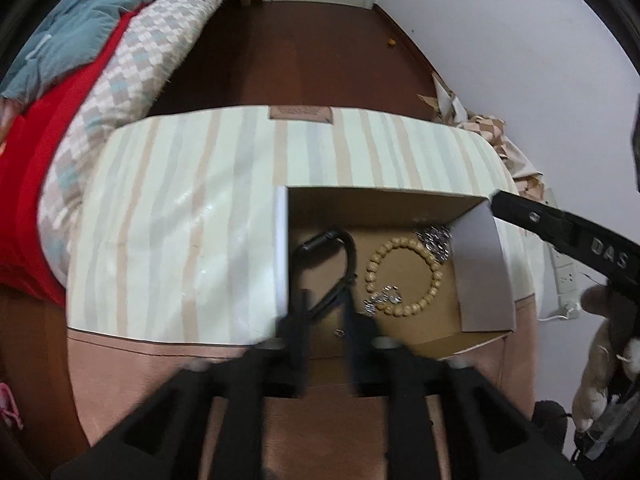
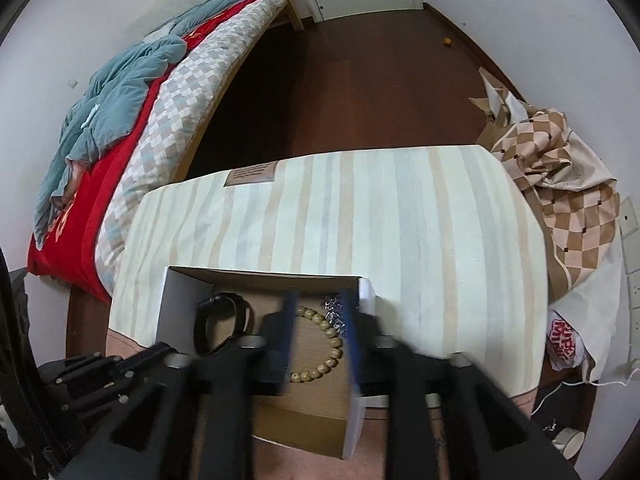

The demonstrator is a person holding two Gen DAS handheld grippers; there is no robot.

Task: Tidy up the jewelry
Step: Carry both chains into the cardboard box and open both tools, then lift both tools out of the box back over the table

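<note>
Bedroom with dark wood floor, red and checked quilt at upper left in both views. Below centre, cream striped cloth-covered surface (image 1: 180,220) bearing open brown cardboard box with white outer walls (image 1: 484,276).

Inside the box, in the left wrist view: black looped watch strap (image 1: 348,252) at left, ring of tan wooden beads (image 1: 436,280) at centre right, tangled silver chain (image 1: 436,240) in the far right corner, second small silver piece (image 1: 382,298) touching the near side of the bead ring.

Left gripper (image 1: 327,320) at lower centre, jaws partly spread over the near end of the black strap, apparently pinching nothing. Right gripper (image 2: 320,340) at lower centre of its own view, jaws likewise partly spread, straddling the bead ring's near arc; pads blurred, no squeeze on the beads visible.

Likely step: pick pieces out of the box for sorting.

- Lower each gripper straight down, clear of the box walls, to avoid tipping the light carton.
- For the beads, set one pad inside the ring and one outside, then close on a single arc.
- Steer the right jaws away from the silver chain lying just beside the beads; snagging likely otherwise.
- For the strap, close across its flat band, not the loop's hollow.
- Lift slowly, watching for the small silver piece dragging along.
</note>
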